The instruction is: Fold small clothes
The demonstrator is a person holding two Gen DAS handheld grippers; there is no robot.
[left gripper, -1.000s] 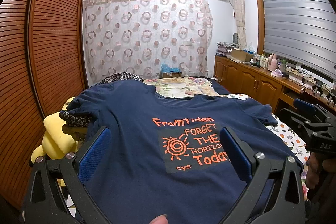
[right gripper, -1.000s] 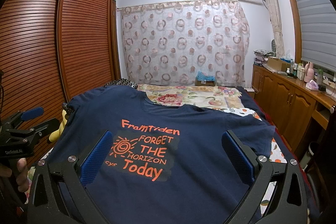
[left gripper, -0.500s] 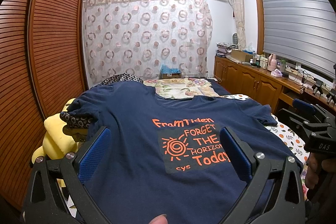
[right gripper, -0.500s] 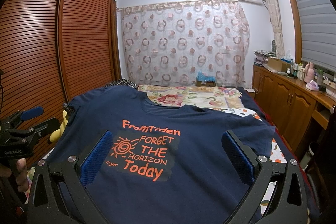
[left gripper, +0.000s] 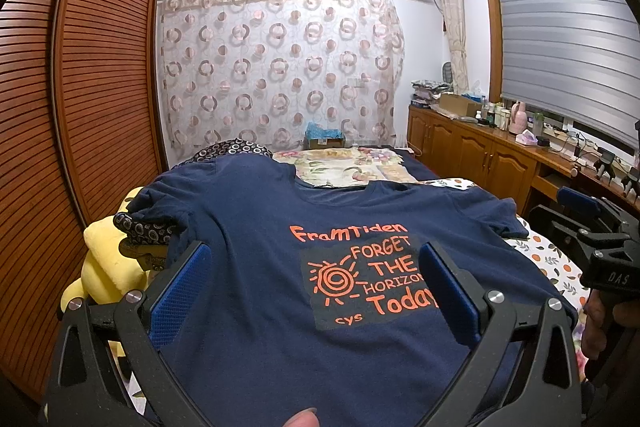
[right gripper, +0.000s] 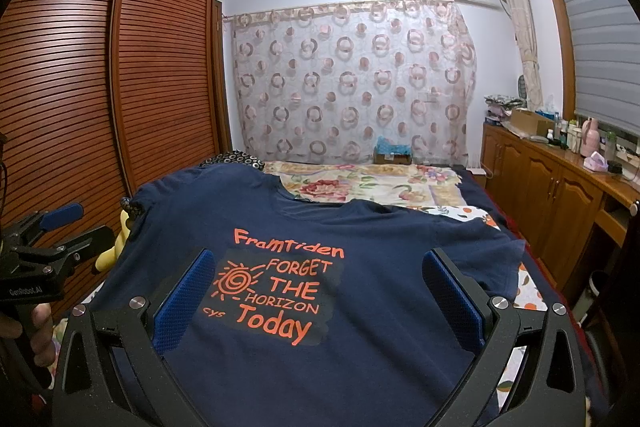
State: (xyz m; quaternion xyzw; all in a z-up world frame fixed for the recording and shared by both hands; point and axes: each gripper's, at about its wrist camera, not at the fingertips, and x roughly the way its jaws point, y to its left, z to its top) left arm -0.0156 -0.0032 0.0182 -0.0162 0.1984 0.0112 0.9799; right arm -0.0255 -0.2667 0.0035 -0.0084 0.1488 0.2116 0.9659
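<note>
Nothing moved; navy T-shirt point(left gripper: 280, 227) flat beneath both grippers' spread jaws.

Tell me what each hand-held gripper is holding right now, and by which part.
Nothing. Both the left hand-held gripper and the right hand-held gripper stand open above the navy T-shirt, which lies spread out, print up.

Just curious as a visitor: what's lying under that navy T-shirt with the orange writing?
Around the navy T-shirt you see a floral quilt, an orange-print sheet, a ring-patterned cloth and something yellow. What lies directly beneath is covered.
</note>
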